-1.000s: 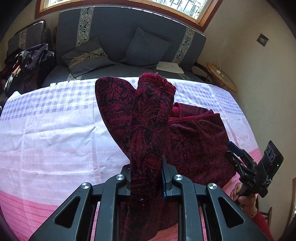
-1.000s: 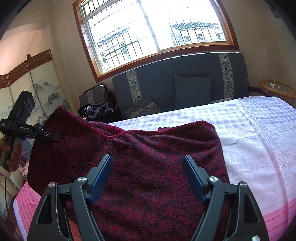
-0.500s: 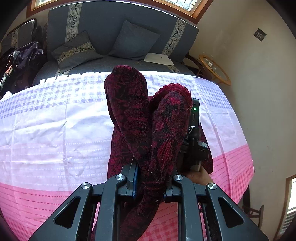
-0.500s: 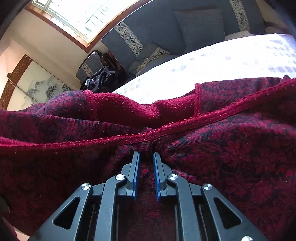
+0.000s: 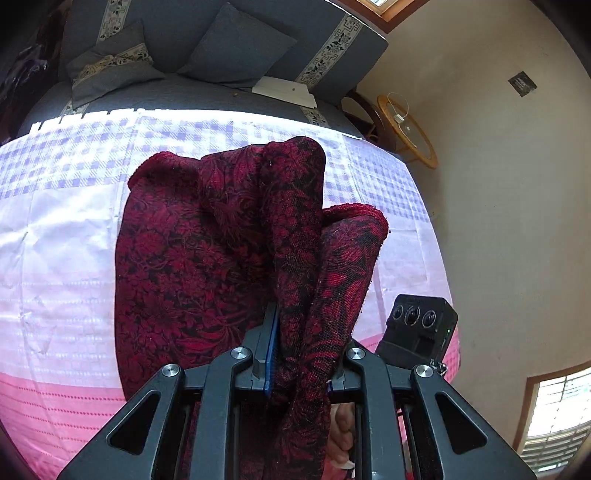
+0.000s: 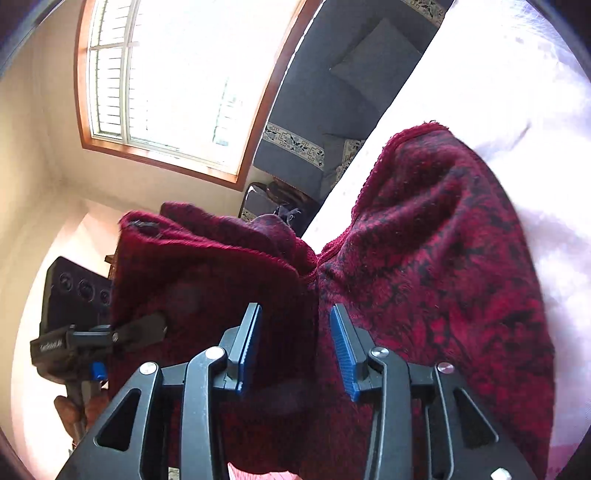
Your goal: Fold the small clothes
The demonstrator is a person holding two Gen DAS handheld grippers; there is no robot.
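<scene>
Garment (image 5: 192, 258) edges bunched in left claw (image 5: 301, 354)

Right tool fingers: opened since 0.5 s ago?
Yes. The right tool fingers stand apart now, with the dark red patterned knit garment loose between them; earlier they were nearly shut on it.

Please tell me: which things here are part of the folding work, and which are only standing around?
Part of the work:
- dark red patterned cloth
- left tongs, shut on the cloth
- right tongs, open beside it
- checked tablecloth under it

Only around:
- blue sofa
- cushions
- round wicker table
- white paper
</scene>
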